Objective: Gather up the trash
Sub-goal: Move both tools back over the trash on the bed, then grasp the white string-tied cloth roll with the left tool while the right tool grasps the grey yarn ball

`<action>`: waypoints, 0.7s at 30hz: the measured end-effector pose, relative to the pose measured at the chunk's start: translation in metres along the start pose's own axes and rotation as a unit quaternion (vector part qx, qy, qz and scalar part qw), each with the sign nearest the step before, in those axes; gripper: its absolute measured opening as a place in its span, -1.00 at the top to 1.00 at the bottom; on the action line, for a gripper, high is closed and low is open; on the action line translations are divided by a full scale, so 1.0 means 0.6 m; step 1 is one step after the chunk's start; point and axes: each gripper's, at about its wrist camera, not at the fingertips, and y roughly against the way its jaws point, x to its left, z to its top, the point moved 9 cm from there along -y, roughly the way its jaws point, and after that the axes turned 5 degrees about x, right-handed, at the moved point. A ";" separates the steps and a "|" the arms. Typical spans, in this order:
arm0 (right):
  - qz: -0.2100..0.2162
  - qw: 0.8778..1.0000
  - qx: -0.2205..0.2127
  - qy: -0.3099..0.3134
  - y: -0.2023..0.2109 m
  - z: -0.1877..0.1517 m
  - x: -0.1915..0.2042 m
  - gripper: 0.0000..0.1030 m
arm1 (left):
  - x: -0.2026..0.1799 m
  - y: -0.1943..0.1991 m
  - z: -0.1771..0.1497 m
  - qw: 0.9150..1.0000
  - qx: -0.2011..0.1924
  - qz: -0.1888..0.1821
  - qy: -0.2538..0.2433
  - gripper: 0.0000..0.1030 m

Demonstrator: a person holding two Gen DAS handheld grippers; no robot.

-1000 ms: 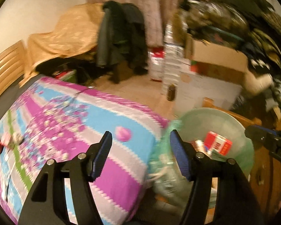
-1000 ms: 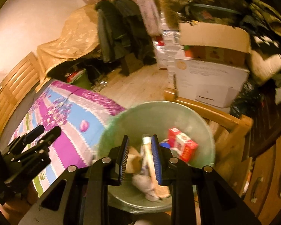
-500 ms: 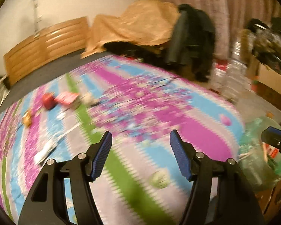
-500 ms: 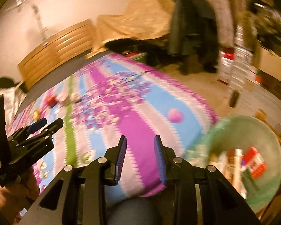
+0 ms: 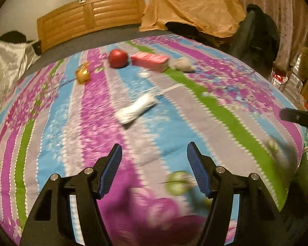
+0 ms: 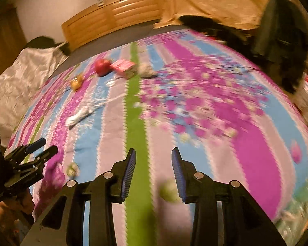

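Trash lies on a striped, flowered bedspread: a white crumpled wrapper, a pink carton, a red apple-like ball, a golden wrapper and a grey wad. The right wrist view shows the same wrapper, carton and red ball. My left gripper hangs open over the bedspread, short of the white wrapper, with nothing between its blue pads. My right gripper is empty and its jaws are opening. The left gripper also shows at the left of the right view.
A wooden headboard stands at the far side of the bed. A tan cloth covers a heap at the back right, with a dark jacket beside it. Grey shiny fabric lies at the left. Boxes and clutter fill the right.
Both views have swung left from the green trash bin and boxes to the bed with the litter. The right gripper's jaws, which held trash over the bin, are now wider apart and empty.
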 end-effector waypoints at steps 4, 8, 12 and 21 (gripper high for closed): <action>0.037 0.999 0.015 0.029 -0.071 0.064 0.055 0.14 | 0.040 -0.025 0.025 0.999 0.010 -0.029 -0.015 -0.23; 0.048 0.997 0.009 0.055 -0.138 0.158 0.109 0.11 | 0.045 -0.057 0.066 0.997 0.010 -0.052 -0.053 -0.27; 0.039 0.998 -0.003 0.050 -0.165 0.210 0.109 0.01 | 0.046 -0.102 0.106 0.996 0.005 -0.061 -0.071 -0.29; 0.021 0.997 -0.022 -0.070 -0.129 0.162 -0.042 -0.08 | 0.009 -0.202 0.109 0.986 0.056 -0.108 -0.115 0.17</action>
